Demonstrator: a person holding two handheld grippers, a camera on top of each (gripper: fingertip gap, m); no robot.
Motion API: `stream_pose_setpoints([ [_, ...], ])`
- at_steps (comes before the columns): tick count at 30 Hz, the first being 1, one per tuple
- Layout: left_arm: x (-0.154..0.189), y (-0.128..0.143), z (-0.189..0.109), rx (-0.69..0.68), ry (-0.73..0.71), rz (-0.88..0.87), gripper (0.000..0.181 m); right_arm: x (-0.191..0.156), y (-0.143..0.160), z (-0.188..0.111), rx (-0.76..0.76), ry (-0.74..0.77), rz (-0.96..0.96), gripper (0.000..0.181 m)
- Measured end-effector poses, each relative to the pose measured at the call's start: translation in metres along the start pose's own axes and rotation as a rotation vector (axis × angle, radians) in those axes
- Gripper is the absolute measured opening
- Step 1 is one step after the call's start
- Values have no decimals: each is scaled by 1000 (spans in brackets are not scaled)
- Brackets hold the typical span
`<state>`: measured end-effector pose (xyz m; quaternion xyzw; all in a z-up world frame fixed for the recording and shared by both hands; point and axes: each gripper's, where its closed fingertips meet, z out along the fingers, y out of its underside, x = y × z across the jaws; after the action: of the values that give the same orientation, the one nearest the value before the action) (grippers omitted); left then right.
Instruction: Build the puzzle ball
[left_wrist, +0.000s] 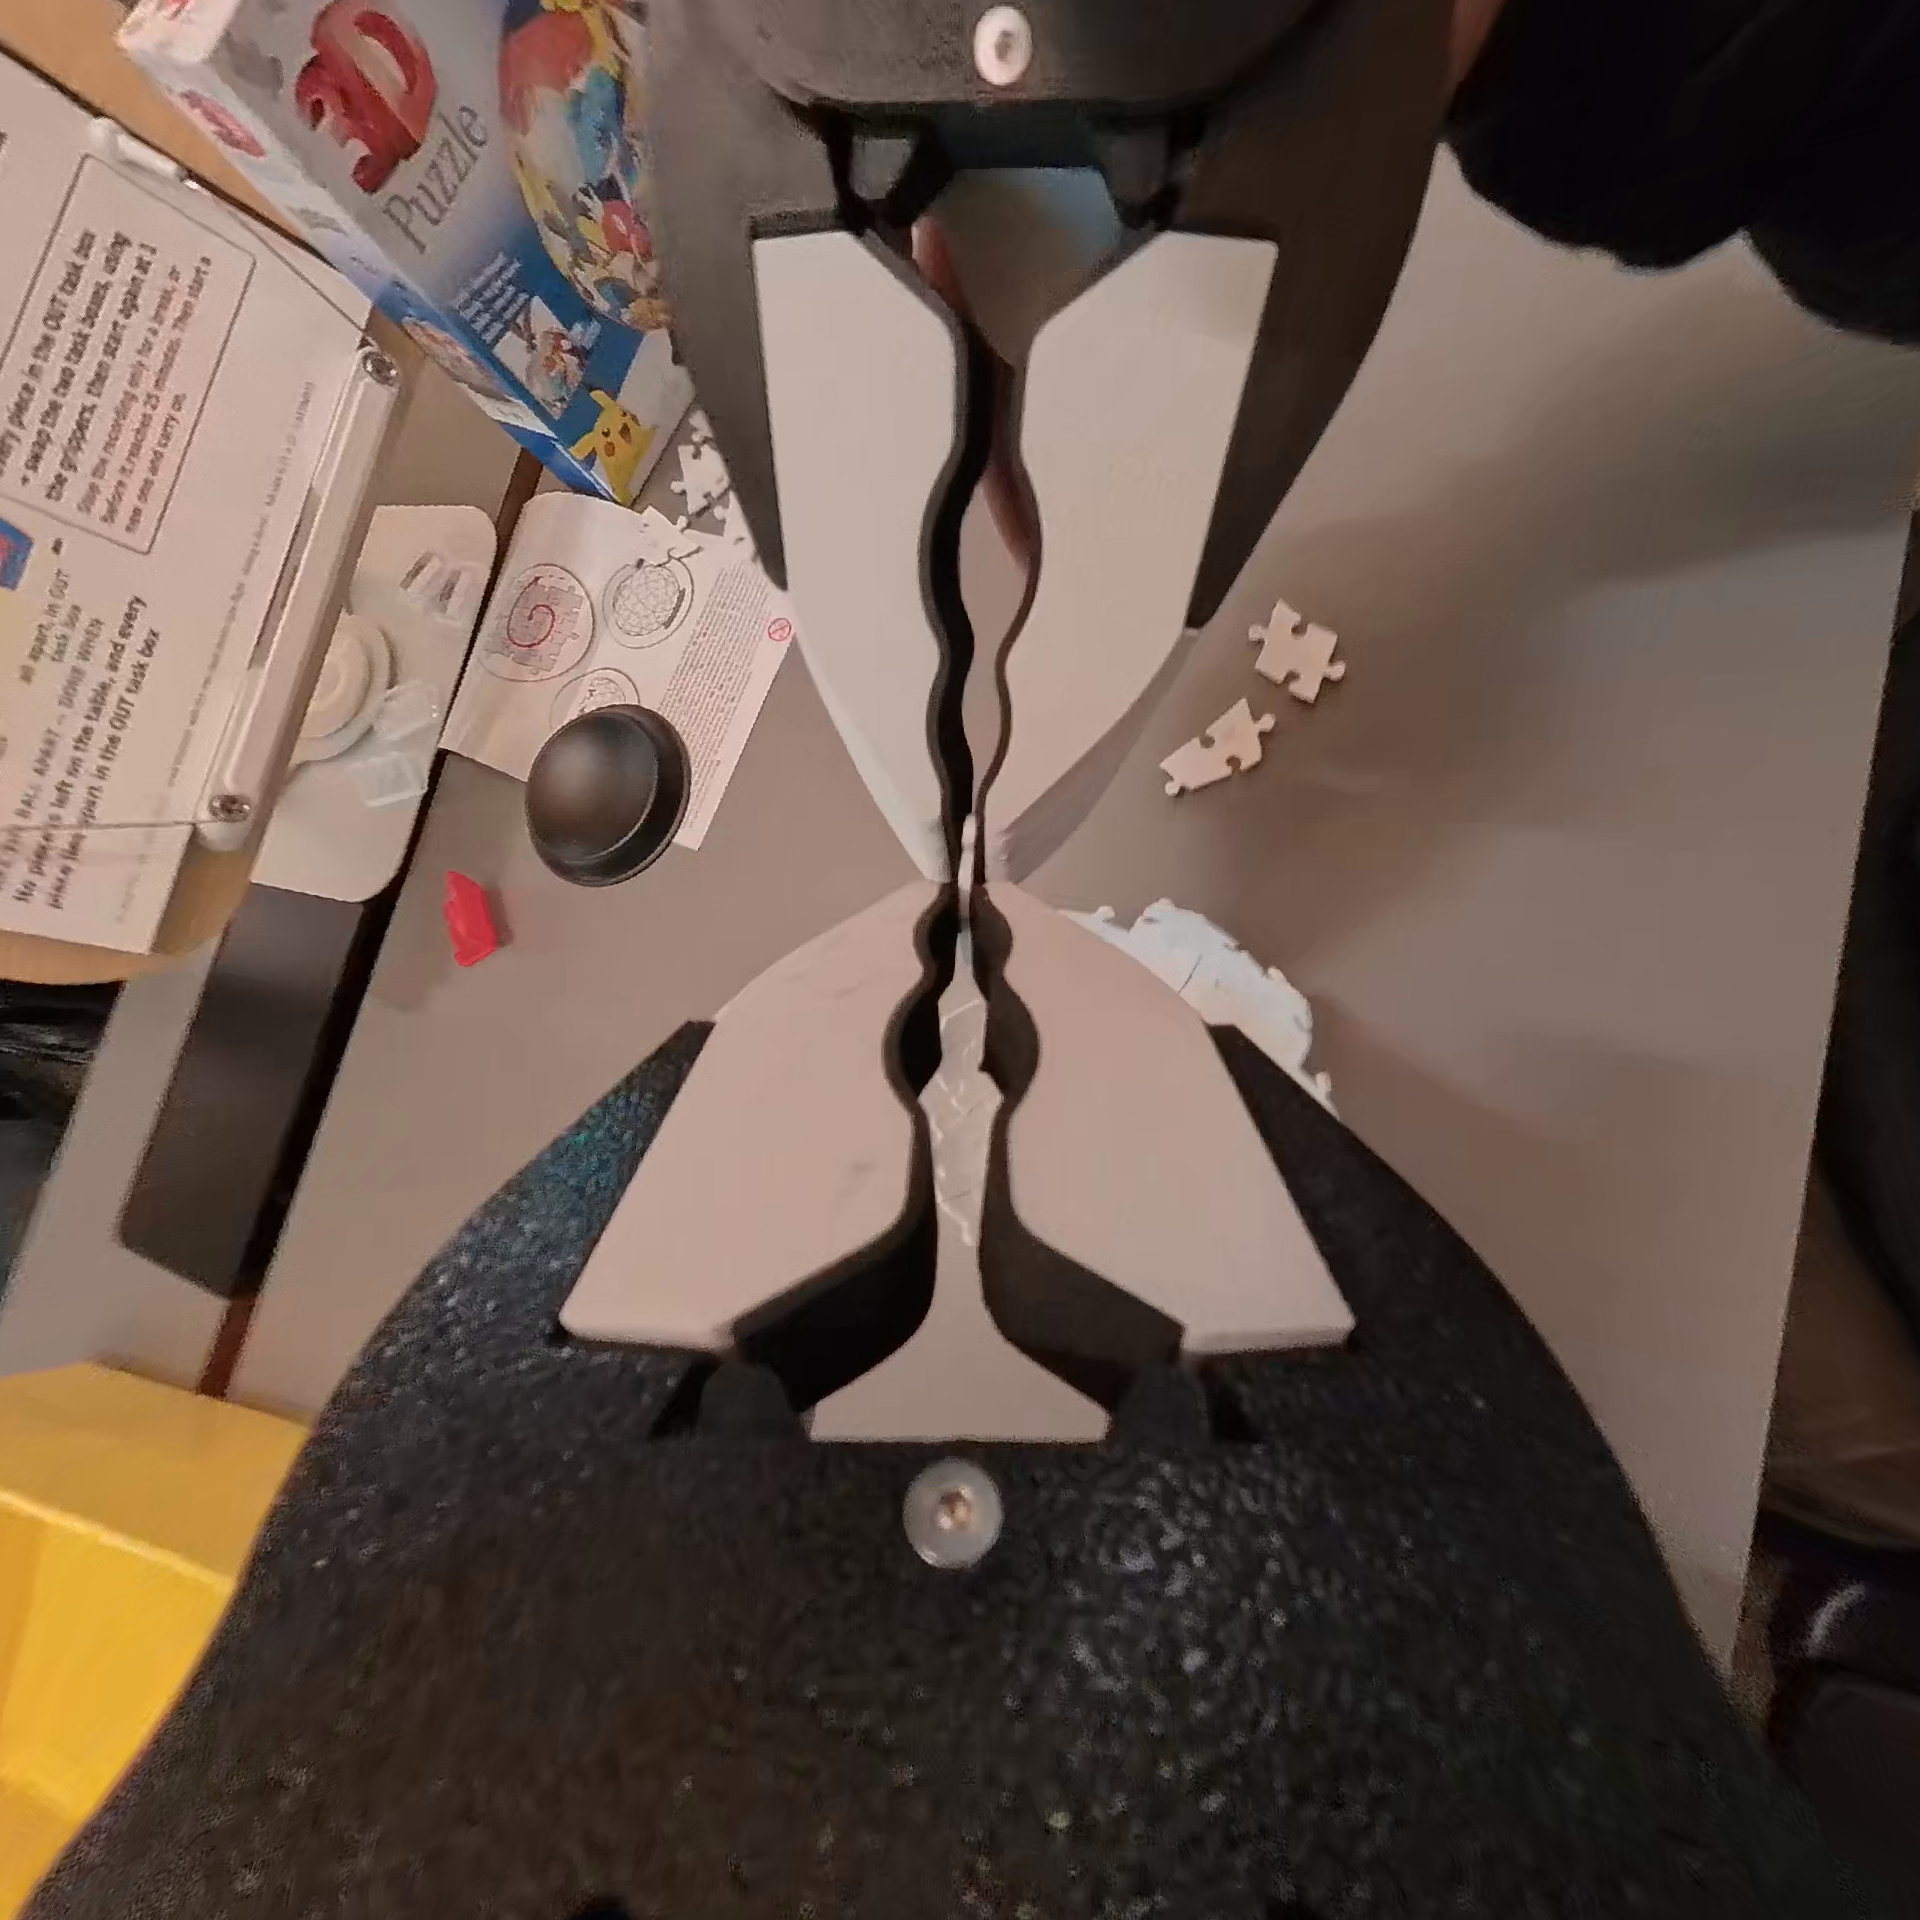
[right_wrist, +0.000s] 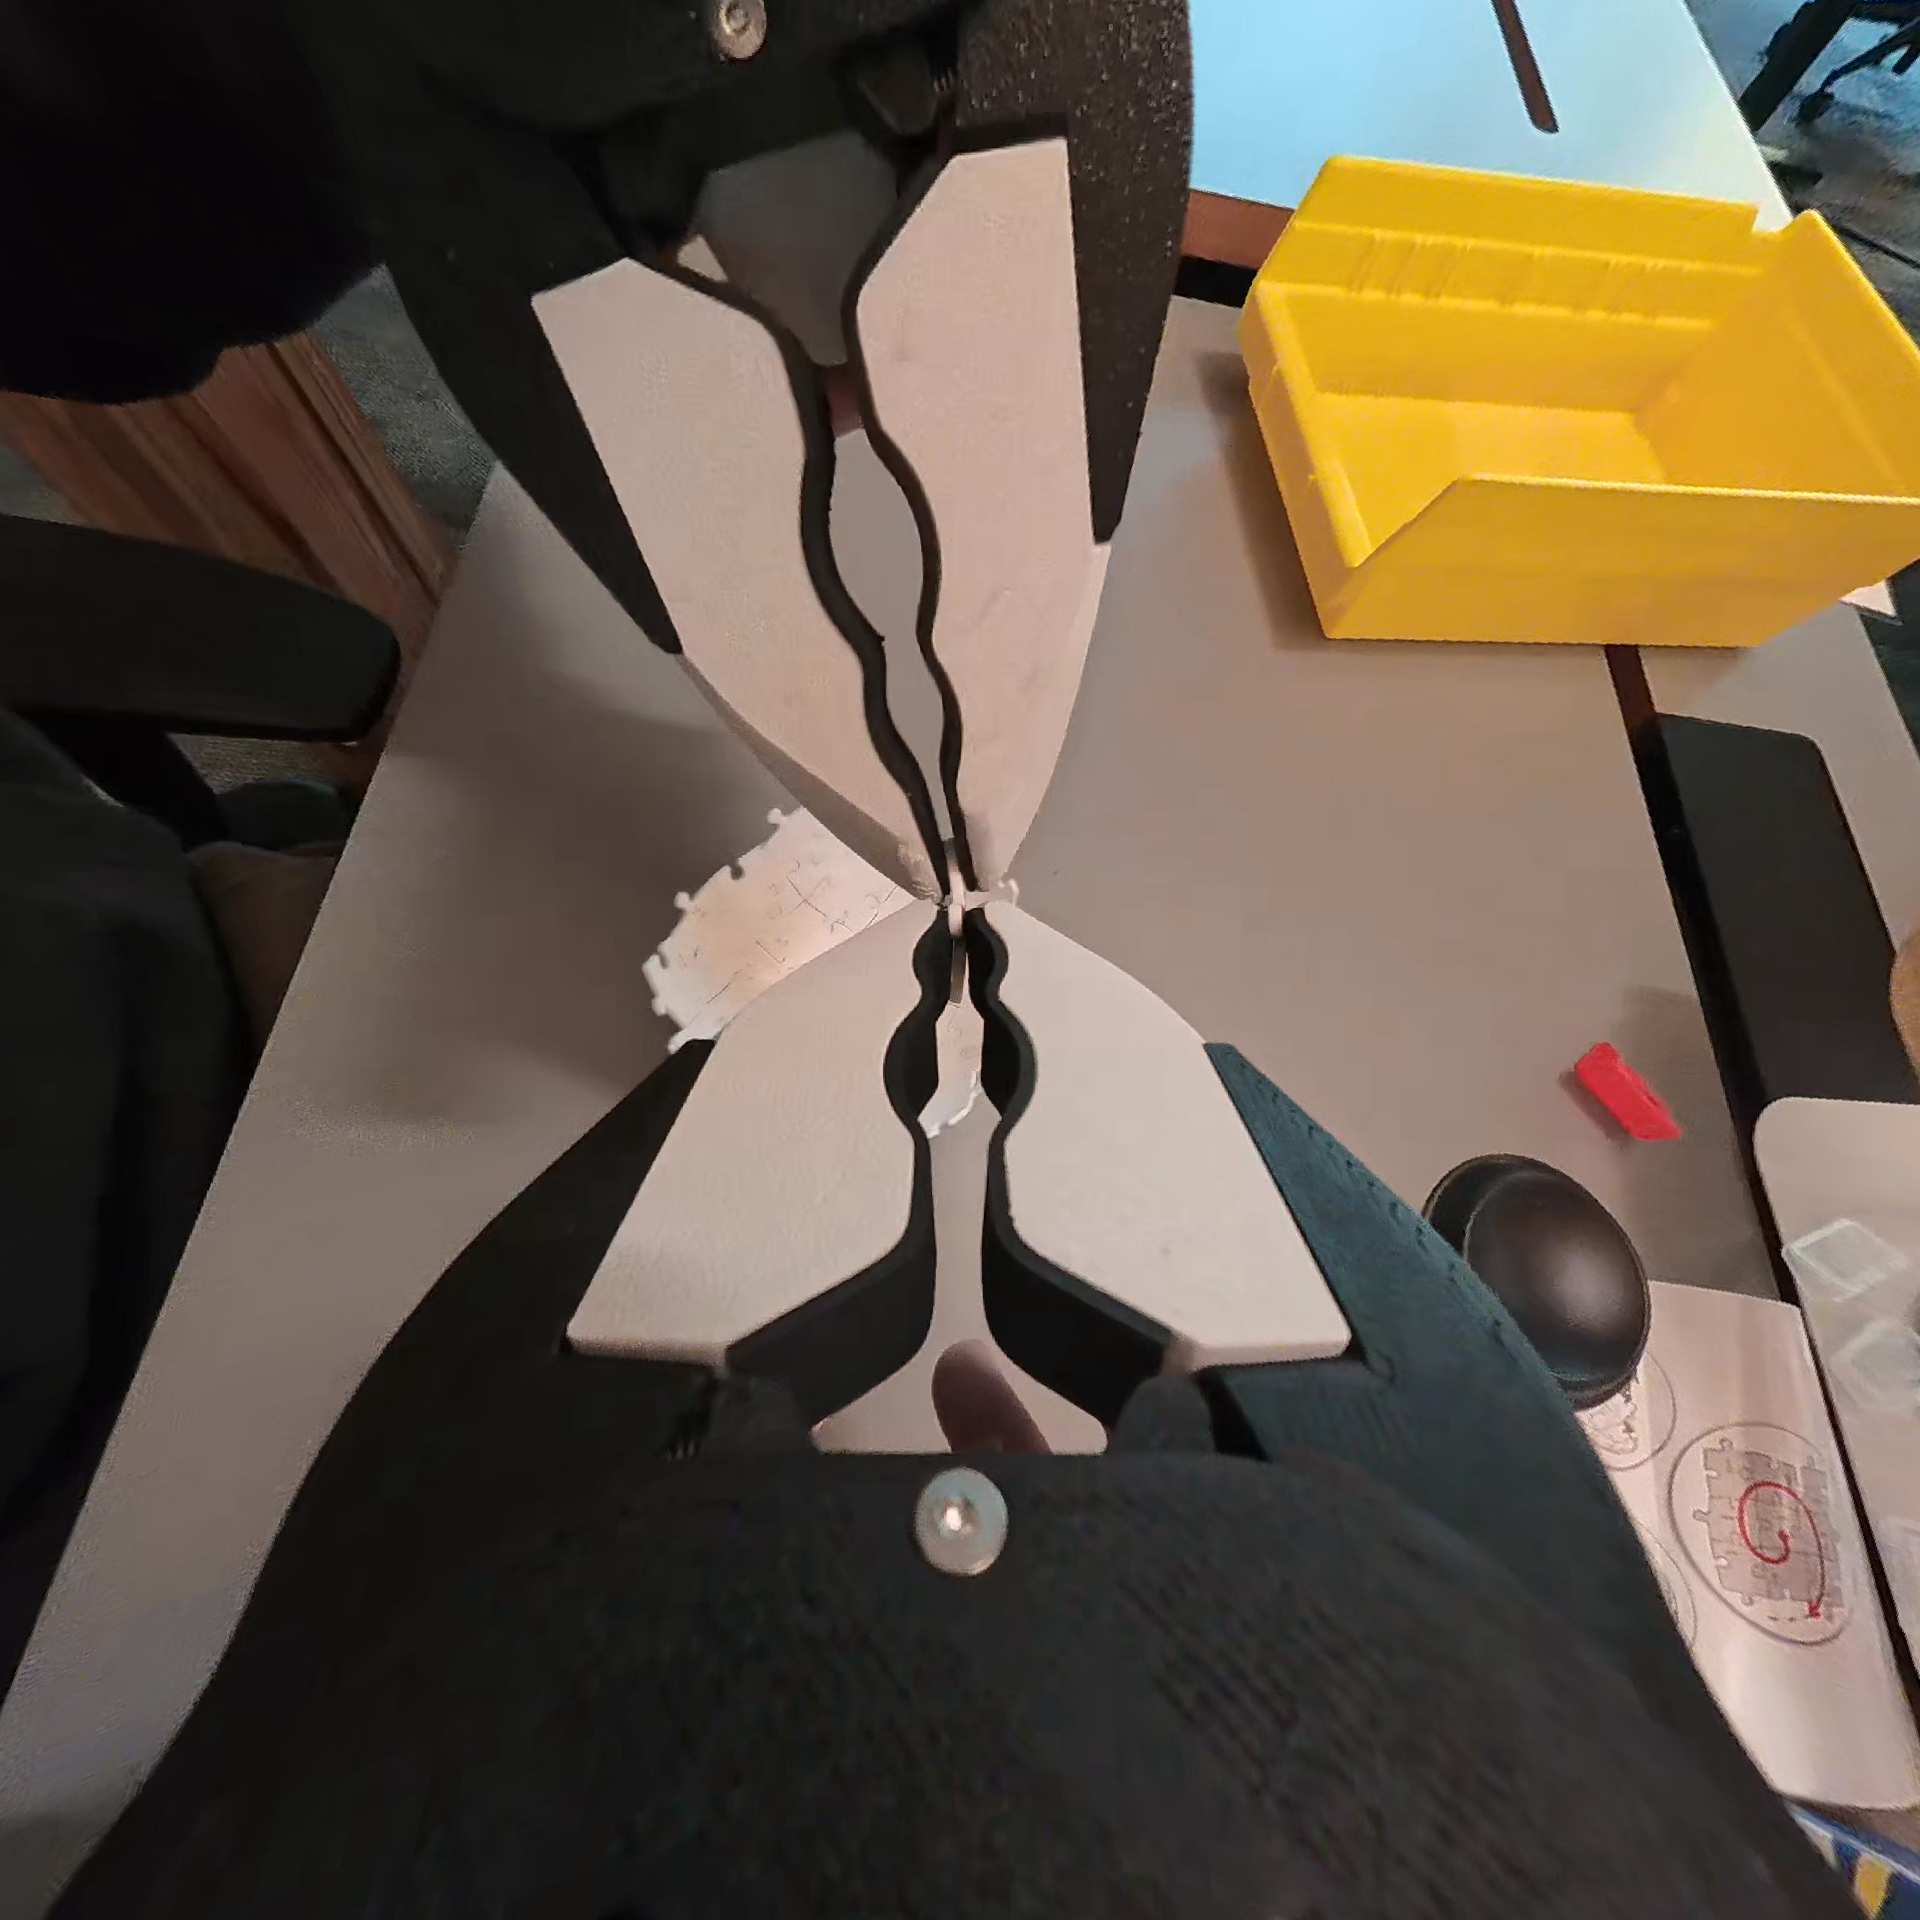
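Facing tip-to-tip: left tongs (left_wrist: 958, 902), right tongs (right_wrist: 958, 928); loose pieces (left_wrist: 1252, 707) only left view.

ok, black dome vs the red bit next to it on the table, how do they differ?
Black dome is round and glossy; red piece is angular, wedge-like. The dome is clearly bigger. The dome overlaps the instruction sheet; the red piece lies on bare table. Neither is gripped.

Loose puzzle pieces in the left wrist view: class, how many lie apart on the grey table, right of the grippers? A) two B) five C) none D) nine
A: two white loose puzzle pieces lie side by side on the bare table, apart from the assembled white section under the grippers.
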<state>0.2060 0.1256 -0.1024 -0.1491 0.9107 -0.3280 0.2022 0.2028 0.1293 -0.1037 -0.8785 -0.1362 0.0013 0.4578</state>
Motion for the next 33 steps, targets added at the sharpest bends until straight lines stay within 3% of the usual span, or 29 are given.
stream_pose_setpoints([
  [6, -8, 2, -6, 178, 19, -210, 2, 7, -10, 3, 78, -9, -1, 3],
  [15, -11, 8, -8, 303, 40, -376, 2, 10, -14, 7, 153, -38, 38, 4],
  [19, -21, 10, -10, 358, 6, -454, 2, 12, -10, 3, 188, -41, 111, 20],
  [27, -29, -1, -21, 560, 44, -587, 2, 24, -13, 7, 347, -42, 294, 27],
  [29, -27, 0, -20, 567, 48, -584, 2, 23, -15, 9, 366, -59, 283, 18],
  [30, -27, 2, -19, 560, 40, -576, 2, 18, -15, 10, 366, -96, 267, 5],
  [33, -23, 9, -18, 520, 47, -532, 2, 15, -12, 15, 319, -125, 264, 3],
])
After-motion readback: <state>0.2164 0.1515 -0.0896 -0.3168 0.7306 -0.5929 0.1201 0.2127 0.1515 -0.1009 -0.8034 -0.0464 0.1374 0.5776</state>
